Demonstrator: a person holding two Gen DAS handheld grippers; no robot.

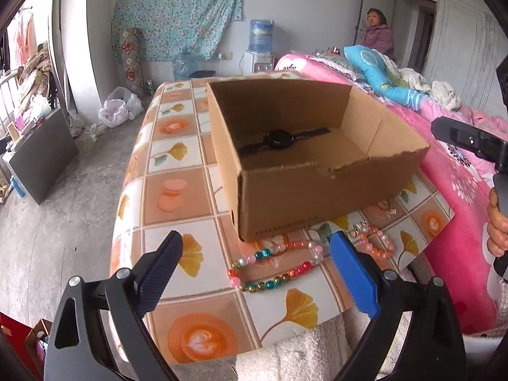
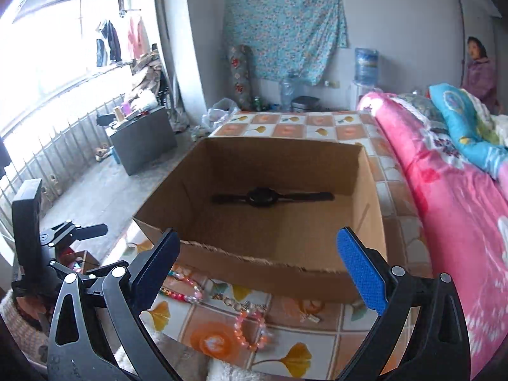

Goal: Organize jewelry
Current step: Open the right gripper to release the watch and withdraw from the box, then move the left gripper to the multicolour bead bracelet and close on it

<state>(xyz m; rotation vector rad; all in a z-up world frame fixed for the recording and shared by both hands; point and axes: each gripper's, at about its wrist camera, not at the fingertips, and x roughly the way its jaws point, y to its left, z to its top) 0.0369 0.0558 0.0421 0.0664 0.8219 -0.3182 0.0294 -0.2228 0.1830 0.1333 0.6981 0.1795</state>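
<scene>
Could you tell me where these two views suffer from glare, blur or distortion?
Right wrist view: window blown out white, pink bracelet slightly blurred. Left wrist view: even light, beaded necklace sharp. Both: fisheye bends the cardboard box edges and darkens the corners.

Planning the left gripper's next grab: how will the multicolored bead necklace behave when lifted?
The necklace lies in a loose loop on the tablecloth, so it is probably floppy and will dangle from one pinch. Its round glossy beads may slip or roll between the pads. It looks light.
</scene>
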